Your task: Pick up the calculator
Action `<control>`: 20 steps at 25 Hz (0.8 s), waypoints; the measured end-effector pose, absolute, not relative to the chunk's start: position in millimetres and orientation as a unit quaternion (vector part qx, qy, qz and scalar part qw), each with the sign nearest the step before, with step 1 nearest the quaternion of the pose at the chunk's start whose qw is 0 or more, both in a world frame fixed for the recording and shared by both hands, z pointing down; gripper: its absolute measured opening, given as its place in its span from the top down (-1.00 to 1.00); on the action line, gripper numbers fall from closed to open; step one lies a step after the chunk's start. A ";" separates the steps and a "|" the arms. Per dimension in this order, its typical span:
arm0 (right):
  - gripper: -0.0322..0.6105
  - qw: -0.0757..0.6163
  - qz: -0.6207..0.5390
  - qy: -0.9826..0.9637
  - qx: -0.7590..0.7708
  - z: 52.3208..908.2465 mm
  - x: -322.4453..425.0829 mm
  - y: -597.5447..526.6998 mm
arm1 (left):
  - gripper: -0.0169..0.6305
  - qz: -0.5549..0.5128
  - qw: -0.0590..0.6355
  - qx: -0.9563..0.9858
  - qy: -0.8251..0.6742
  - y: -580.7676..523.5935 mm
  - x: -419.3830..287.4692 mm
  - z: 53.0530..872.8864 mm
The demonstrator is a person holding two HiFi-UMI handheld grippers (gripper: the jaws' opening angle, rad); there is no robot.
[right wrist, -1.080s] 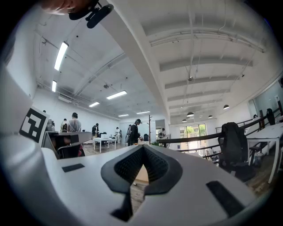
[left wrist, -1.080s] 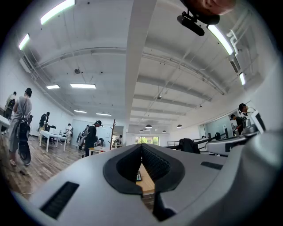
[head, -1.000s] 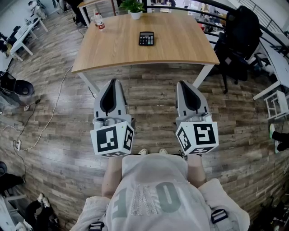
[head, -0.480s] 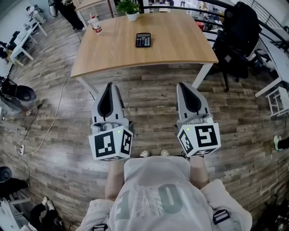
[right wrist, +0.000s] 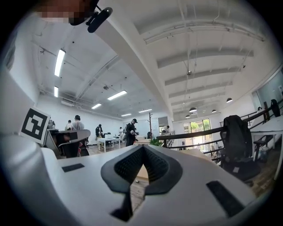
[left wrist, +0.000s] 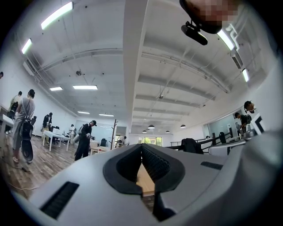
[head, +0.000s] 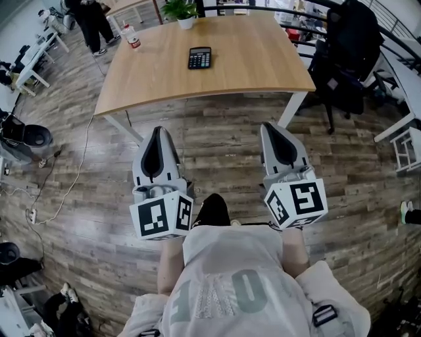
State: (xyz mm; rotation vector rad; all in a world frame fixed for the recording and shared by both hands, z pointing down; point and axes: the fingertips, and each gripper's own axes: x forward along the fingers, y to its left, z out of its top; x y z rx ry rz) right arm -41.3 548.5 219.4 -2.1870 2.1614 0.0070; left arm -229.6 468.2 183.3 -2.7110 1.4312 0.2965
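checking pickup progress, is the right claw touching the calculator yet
Apart. The head view shows the right claw over floor, well short of the table where the calculator lies.

One table (head: pixel 250 62) bears one calculator (head: pixel 199 58), one bottle (head: pixel 132 37) and one potted plant (head: pixel 180 11).

The table (head: pixel 250 59) is being seen as pale wood, smooth and matt. The floor (head: pixel 223 138) is being shown as grey-brown wooden planks with a rough, worn grain. The calculator (head: pixel 199 58) is being presented in dark plastic. The left gripper (head: pixel 158 131) and right gripper (head: pixel 272 127) are being seen in smooth, matt grey plastic, with ribbed black pads (left wrist: pixel 154 163).
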 end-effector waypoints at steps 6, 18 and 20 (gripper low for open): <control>0.84 0.034 -0.009 0.700 -0.714 234.4 -17.8 532.3 | 0.92 0.093 0.026 -0.879 0.467 433.2 -212.9 195.7; 0.84 0.018 -0.020 0.688 -0.725 245.5 23.5 383.3 | 0.92 0.101 0.015 -0.884 0.456 263.6 -175.4 204.1; 0.84 0.015 -0.029 0.689 -0.724 244.8 22.4 347.6 | 0.92 0.098 0.008 -0.886 0.453 228.4 -174.0 203.9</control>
